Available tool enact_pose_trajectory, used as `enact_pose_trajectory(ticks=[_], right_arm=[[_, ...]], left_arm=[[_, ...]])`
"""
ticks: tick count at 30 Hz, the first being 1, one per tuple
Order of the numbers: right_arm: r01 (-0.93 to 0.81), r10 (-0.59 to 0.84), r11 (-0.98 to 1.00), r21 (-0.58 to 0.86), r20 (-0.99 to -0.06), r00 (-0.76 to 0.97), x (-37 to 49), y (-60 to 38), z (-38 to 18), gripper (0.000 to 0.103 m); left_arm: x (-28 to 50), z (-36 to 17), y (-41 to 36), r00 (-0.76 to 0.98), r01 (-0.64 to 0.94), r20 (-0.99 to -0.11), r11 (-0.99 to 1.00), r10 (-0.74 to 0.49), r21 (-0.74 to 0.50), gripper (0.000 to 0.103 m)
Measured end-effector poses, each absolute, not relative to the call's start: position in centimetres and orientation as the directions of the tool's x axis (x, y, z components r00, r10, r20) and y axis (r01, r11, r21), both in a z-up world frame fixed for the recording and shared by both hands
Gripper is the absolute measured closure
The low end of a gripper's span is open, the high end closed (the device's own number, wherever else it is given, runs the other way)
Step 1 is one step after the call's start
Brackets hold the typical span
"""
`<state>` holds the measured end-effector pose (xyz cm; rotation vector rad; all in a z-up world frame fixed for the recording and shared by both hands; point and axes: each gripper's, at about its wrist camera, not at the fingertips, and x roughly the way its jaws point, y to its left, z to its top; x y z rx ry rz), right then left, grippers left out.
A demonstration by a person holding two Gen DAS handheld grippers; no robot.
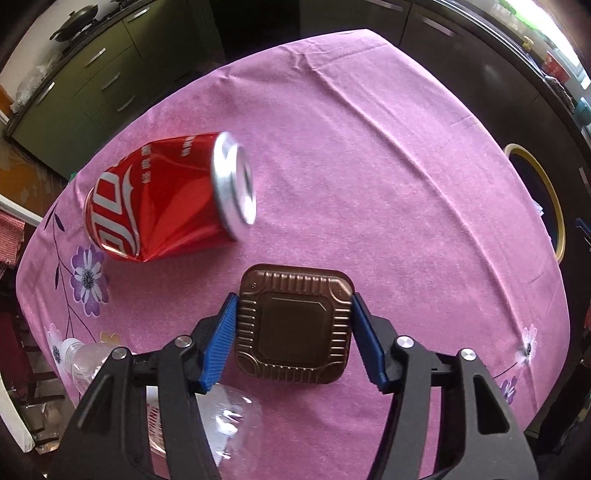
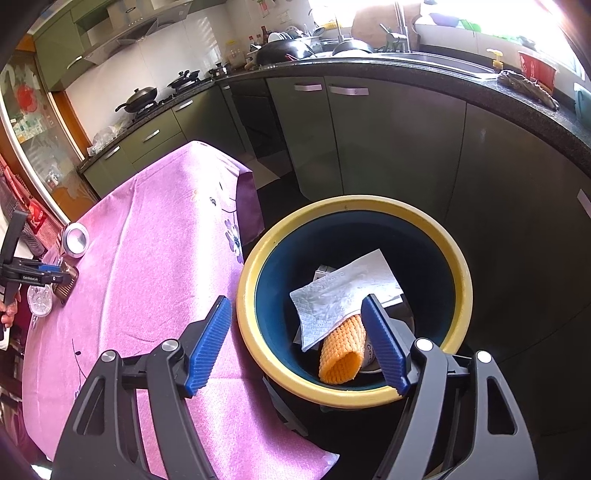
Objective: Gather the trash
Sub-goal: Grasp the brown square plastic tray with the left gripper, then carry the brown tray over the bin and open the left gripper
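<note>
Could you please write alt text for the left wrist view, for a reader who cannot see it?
The left gripper has its blue pads against both sides of a brown ribbed square tray on a pink floral tablecloth. A dented red can lies on its side beyond it, and a clear plastic bottle lies under the gripper's left finger.

- Daylight floods in from the window (image 2: 480,22) far ahead of the right gripper (image 2: 295,343) — blown out to white, washing the countertop (image 2: 424,74) below it.
- The red can (image 1: 162,199) ahead-left of the left gripper (image 1: 293,328) is smeared by motion blur at its silver end.
- Fisheye distortion bows the tablecloth (image 1: 369,166) edges; dark vignetting rings both views — corners lost.
</note>
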<state>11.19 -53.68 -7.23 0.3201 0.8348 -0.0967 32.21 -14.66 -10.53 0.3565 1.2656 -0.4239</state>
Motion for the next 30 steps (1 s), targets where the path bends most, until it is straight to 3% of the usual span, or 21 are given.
enact_pose_trajectory(ticks=[18, 30], right_arm=[[0.264, -0.004, 0.923, 0.279, -0.68, 0.733, 7.2, -57.1, -4.8, 0.031], [0.373, -0.089, 0.873, 0.314, -0.65, 0.755, 0.2, -62.9, -4.0, 0.03]], left_arm=[[23.0, -3.6, -30.2, 0.248, 0.787, -0.921, 0.617, -0.301, 0.011, 0.045], [23.0, -7.7, -48.3, 0.173, 0.889, -0.918, 0.457, -0.357, -0.01, 0.045]])
